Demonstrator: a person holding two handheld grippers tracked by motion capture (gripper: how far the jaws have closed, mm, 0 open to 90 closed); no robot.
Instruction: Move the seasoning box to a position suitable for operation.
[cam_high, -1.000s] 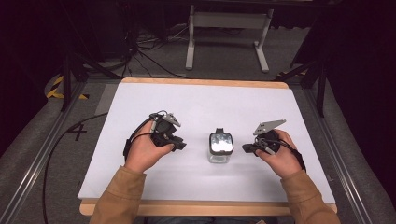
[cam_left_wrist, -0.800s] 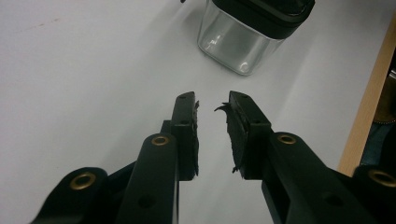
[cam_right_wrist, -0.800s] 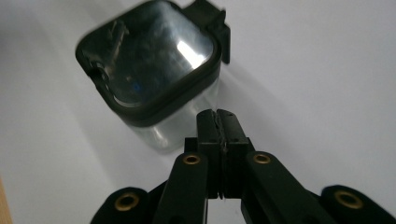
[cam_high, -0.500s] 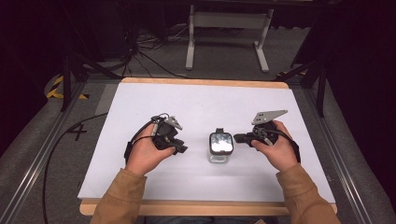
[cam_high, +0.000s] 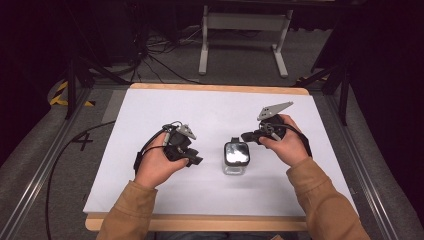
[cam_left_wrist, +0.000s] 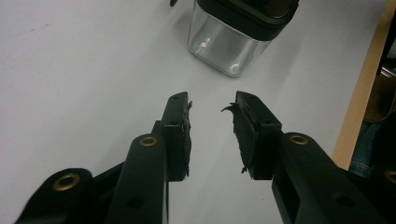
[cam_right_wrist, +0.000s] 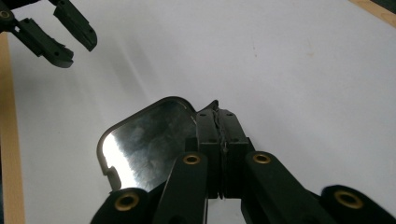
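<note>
On the white table (cam_high: 150, 190) stands a small clear container (cam_high: 235, 159) with a dark frame at its top and a shiny lid, upright, near the middle of the table and between the two hands. In the left gripper view the same container (cam_left_wrist: 232, 35) is seen ahead of the jaws, a little to the right, with its transparent wall and dark upper rim; it stands apart from the jaws and nothing touches it there. The left gripper (cam_high: 192, 159) is held just left of the container, pointing toward it. Its jaws have just been opening, and in its own view (cam_left_wrist: 212, 126) they stand partly apart with a clear gap, and only the bare white table is between them, so it holds nothing. The black pads (cam_left_wrist: 183, 135) look worn and a bit frayed at the edges. The right gripper (cam_high: 248, 136) is held just right of the container and slightly behind it, raised above the table, with the grey plate on top of it. In its own view (cam_right_wrist: 219, 119) the two jaws are pressed together with no gap, and no thing is between them. Just beside these closed jaws, on their left in that view, the shiny lid (cam_right_wrist: 140, 140) of the container is seen, reflecting light. The left gripper (cam_right_wrist: 70, 39) appears farther off at the upper left corner of that view, with its jaws apart
</note>
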